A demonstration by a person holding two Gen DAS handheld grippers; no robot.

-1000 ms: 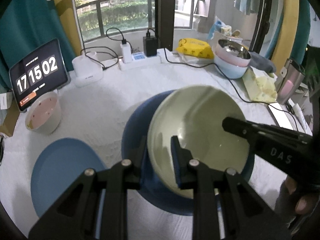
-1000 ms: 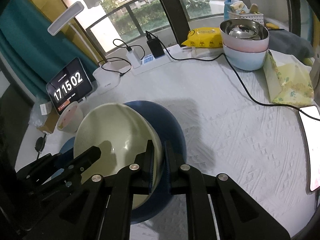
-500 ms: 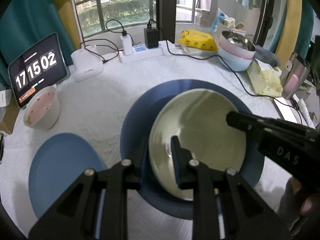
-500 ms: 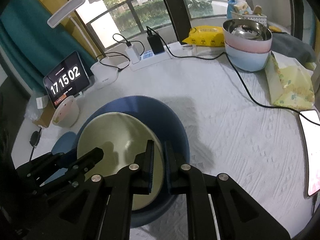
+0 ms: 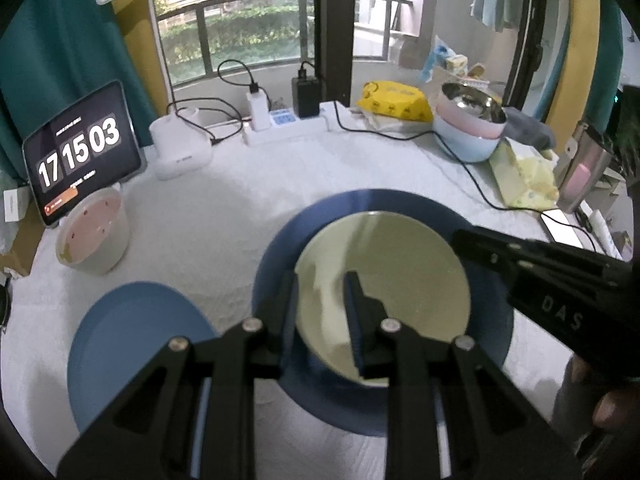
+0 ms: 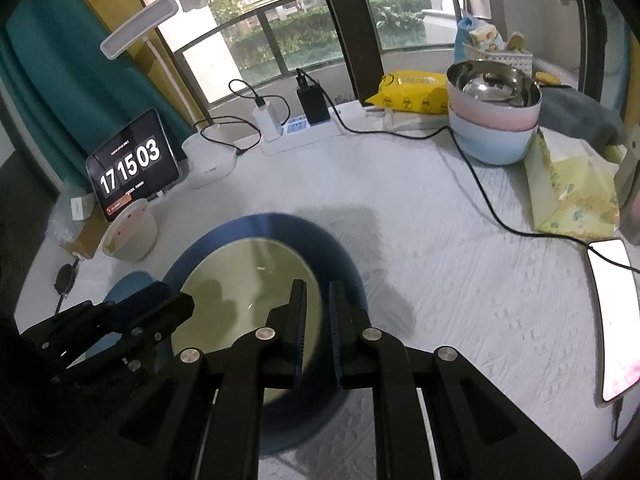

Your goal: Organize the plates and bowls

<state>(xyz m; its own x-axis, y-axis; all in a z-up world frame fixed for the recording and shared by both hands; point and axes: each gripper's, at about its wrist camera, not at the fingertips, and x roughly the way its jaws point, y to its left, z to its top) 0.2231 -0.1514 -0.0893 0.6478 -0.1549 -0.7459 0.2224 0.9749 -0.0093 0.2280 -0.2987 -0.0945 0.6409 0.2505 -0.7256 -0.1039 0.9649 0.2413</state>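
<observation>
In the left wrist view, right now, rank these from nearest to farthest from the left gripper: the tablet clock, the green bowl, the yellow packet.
1. green bowl: its rim sits between the left gripper fingers.
2. tablet clock: far left, propped upright.
3. yellow packet: back right, by the window.

A round worktop (image 5: 248,216) under a white textured cloth stands before a tall window (image 6: 280,36) with a dark railing and green shrubs outside, daylight coming through. Teal curtains (image 5: 60,52) and a yellow strip hang at the left. A white lamp head (image 6: 140,26) leans over the worktop, and a dark upright frame post (image 5: 332,32) divides the glass
</observation>
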